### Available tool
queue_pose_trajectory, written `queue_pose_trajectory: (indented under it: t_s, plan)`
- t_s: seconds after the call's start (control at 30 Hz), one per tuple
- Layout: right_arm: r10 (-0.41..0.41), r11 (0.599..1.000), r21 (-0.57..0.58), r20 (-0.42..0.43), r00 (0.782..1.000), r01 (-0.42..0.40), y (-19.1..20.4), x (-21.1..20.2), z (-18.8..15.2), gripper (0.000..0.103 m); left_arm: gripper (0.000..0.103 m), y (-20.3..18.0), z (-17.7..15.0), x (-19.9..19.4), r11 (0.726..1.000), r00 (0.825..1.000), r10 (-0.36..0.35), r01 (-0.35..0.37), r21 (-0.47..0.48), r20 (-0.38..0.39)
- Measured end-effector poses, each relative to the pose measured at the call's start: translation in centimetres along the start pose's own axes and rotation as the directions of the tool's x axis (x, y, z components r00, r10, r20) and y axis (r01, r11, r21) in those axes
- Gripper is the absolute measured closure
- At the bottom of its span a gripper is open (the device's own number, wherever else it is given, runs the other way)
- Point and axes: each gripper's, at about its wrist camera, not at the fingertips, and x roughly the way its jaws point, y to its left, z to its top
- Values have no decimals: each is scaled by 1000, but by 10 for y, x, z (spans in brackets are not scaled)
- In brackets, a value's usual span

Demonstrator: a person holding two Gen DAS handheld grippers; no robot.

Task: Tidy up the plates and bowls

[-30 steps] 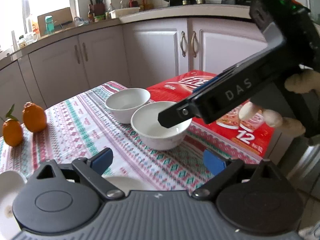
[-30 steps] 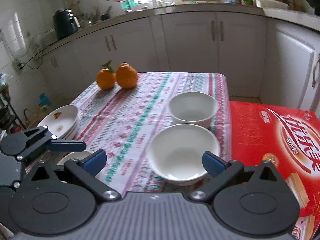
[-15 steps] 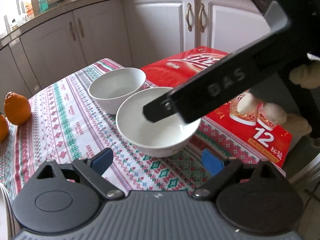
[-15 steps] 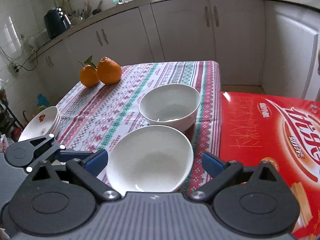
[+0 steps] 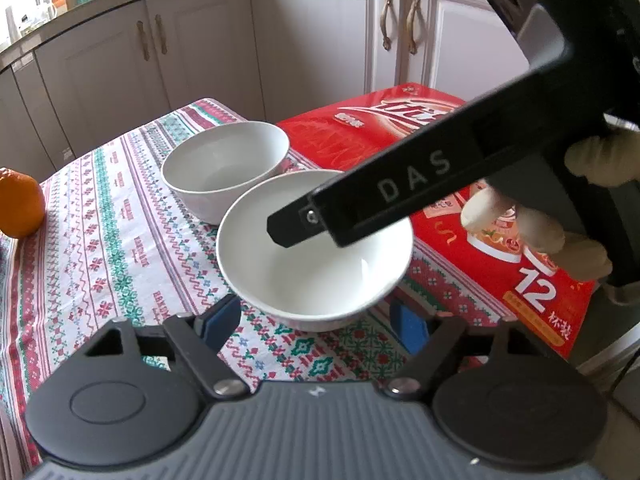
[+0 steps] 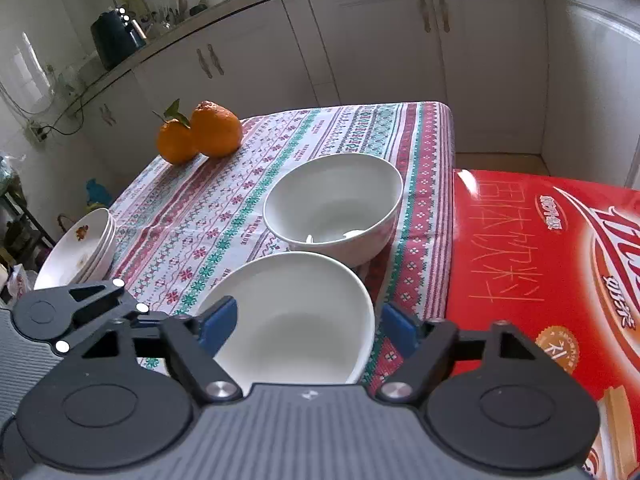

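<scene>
Two white bowls stand side by side on the patterned tablecloth [image 6: 224,216]. The near bowl [image 5: 316,252] [image 6: 296,320] lies under both grippers, and the far bowl [image 5: 226,164] [image 6: 332,204] sits just behind it. My left gripper [image 5: 312,326] has its jaws closing; the near bowl's front wall sits between the blue pads with cloth showing on either side. My right gripper [image 6: 308,326] is closing too, its pads framing the near bowl's rim without a clear press. In the left wrist view its black finger [image 5: 400,188] reaches over that bowl.
A stack of plates [image 6: 80,248] sits at the table's left edge. Two oranges [image 6: 200,136] lie at the far side. A red carton [image 6: 540,260] [image 5: 440,152] adjoins the table on the right. A gloved hand [image 5: 540,232] holds the right gripper. White cabinets stand behind.
Both grippers have come forward and down onto the near bowl, and both pairs of jaws have narrowed. The bowls, the plates and the oranges have stayed where they were.
</scene>
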Motion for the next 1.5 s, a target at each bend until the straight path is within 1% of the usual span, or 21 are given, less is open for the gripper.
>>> queue_pose_trajectory:
  t_s: [0.13,0.5,0.63,0.77,1.07,1.2,1.5]
  plan:
    - [15,1000,9,-7,1000,-15,-3,0,1,30,23,-2,3,1,1000,1000,-5,5,1,11]
    - [46,999,26,-18,999,-46,-8,5,4,31,23,1,4,1,1000,1000,-9,9,-12,20]
    - [40,999,22,-24,999,-39,-6,5,4,31,23,3,5,-1,1000,1000,-14,15,-18,21]
    - [31,999,24,-31,999,-30,-4,3,4,31,23,2,4,-1,1000,1000,-14,14,-5,22]
    - [23,999,41,-41,999,-21,-5,1,4,31,23,-7,4,0,1000,999,9,-10,29,31]
    - [15,999,43,-45,999,-13,-4,0,4,31,23,-7,4,0,1000,1000,-4,3,22,29]
    - [21,999,44,-44,999,-19,6,-11,7,31,23,-2,2,-19,1000,999,-18,17,21,43]
